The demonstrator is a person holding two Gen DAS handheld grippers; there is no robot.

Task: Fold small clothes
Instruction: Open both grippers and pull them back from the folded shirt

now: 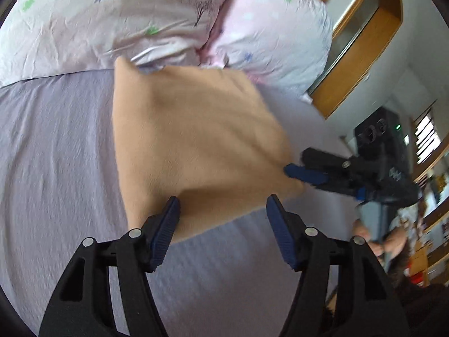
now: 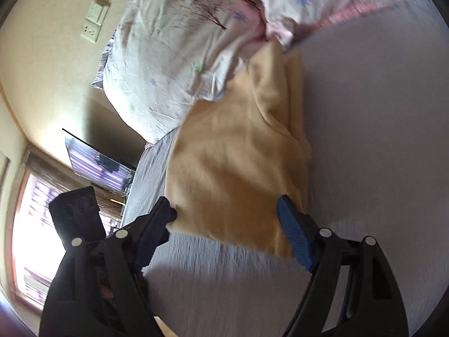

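Observation:
A tan fleece garment (image 1: pixel 196 137) lies on the lavender bed sheet (image 1: pixel 56 154), folded into a rough rectangle. My left gripper (image 1: pixel 223 205) is open, its blue-padded fingers spread over the garment's near edge. The right gripper (image 1: pixel 297 165) shows in the left wrist view at the garment's right edge. In the right wrist view the garment (image 2: pixel 233 163) lies ahead with a folded layer along its right side. My right gripper (image 2: pixel 226 206) is open, its fingers straddling the garment's near edge, holding nothing.
A crumpled pink-white floral duvet (image 1: pixel 140 19) lies beyond the garment, also in the right wrist view (image 2: pixel 174 56). A wooden headboard or shelf (image 1: pixel 362 56) stands at the right. A wall with a switch plate (image 2: pixel 95 19) and a window (image 2: pixel 31 224) are to the left.

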